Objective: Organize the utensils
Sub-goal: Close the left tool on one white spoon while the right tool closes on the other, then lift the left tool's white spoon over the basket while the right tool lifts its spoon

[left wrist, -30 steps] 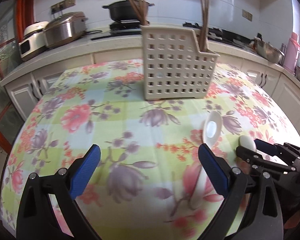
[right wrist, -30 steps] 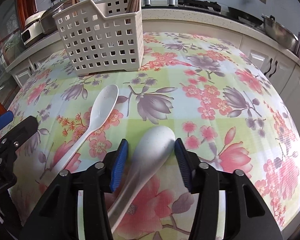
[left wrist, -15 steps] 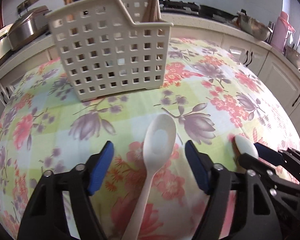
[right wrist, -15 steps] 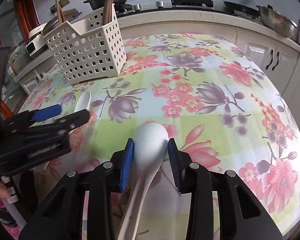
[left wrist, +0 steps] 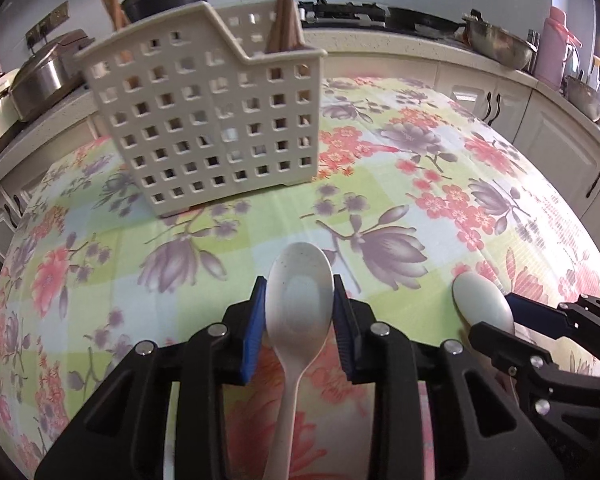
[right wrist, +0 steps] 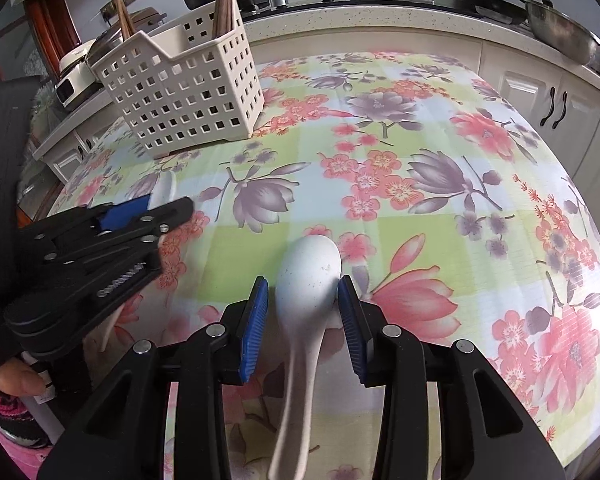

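Two white spoons lie on the flowered table (left wrist: 440, 184) in front of the perforated utensil caddy (left wrist: 212, 120), which holds chopsticks (left wrist: 286, 4). The left spoon (left wrist: 299, 300) sits bowl-up between the left gripper (left wrist: 299, 320) fingers, which are closing against its bowl. The right spoon (right wrist: 308, 280) lies between the right gripper (right wrist: 303, 320) fingers, opening slightly, a gap on its left side.

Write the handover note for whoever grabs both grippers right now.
Left gripper: jaws closing around the bowl of the left spoon, which lies on the table.
Right gripper: jaws opening slightly, with the right spoon between them, a gap showing on one side.
Caddy: upright at the back of the floral tablecloth, chopsticks already in it.
Done: chopsticks stowed.
Left: lift both spoons into the caddy.
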Demonstrator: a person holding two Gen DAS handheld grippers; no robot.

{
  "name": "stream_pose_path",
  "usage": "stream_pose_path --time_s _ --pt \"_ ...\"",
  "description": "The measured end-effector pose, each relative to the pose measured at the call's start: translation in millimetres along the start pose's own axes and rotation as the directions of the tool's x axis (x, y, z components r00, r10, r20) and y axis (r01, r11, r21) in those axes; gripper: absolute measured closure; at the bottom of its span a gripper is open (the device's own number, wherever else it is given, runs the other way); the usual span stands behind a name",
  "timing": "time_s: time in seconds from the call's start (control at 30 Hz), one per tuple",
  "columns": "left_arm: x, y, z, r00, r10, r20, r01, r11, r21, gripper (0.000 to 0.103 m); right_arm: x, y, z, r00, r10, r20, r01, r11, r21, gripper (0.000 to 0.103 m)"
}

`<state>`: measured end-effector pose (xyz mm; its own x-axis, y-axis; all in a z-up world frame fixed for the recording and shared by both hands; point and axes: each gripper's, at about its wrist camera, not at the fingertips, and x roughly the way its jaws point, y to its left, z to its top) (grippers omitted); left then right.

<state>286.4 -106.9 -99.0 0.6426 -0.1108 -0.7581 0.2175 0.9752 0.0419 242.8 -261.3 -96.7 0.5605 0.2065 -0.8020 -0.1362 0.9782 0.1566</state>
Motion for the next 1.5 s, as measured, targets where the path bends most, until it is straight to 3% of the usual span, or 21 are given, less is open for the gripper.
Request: stream_pose_path --time_s 0.3,0.53,0.83,1.03,1.27,1.37,1.43,1.5 --pt "-46.4 40.2 -22.8 0.997 -0.003 0.082 0.007 0.999 -0.045 0.073 9.8 24.1 3.7 0.998 -0.063 0.023 0.065 0.996 -0.066 0.068" --pt "-74.4 53.9 -34.4 0.990 -0.025 0.136 0.033 0.998 -0.060 0.073 -15.2 26.7 8.4 0.992 0.018 0.127 -0.011 0.998 -0.055 0.069" --pt "-120.5 67.3 -34.7 0.975 -0.006 0.224 0.024 0.996 -0.080 0.073 -61.9 43.0 13.9 0.951 0.085 0.298 -0.060 0.994 -0.092 0.071" --pt "-144.6 72.4 -37.5 0.962 0.009 0.272 0.014 0.996 -0.083 0.073 -76.1 52.4 9.2 0.941 0.082 0.328 -0.044 0.992 -0.121 0.074" --pt "-148.3 71.9 -42.5 0.962 0.027 0.271 -0.007 0.997 -0.076 0.073 -83.8 46.2 6.9 0.933 0.084 0.350 -0.052 0.994 -0.099 0.077" --pt "-151.0 70.2 -42.2 0.958 0.040 0.283 -0.021 0.997 -0.070 0.073 -86.2 45.5 6.4 0.931 0.087 0.353 -0.056 0.994 -0.098 0.080" --pt "-151.4 70.9 -41.1 0.958 0.035 0.283 -0.015 0.997 -0.072 0.073 -86.0 45.6 7.3 0.932 0.085 0.353 -0.054 0.994 -0.097 0.096" --pt "-150.5 70.9 -40.1 0.959 0.036 0.280 -0.016 0.997 -0.071 0.073 -84.8 45.5 8.2 0.932 0.087 0.352 -0.055 0.994 -0.099 0.096"
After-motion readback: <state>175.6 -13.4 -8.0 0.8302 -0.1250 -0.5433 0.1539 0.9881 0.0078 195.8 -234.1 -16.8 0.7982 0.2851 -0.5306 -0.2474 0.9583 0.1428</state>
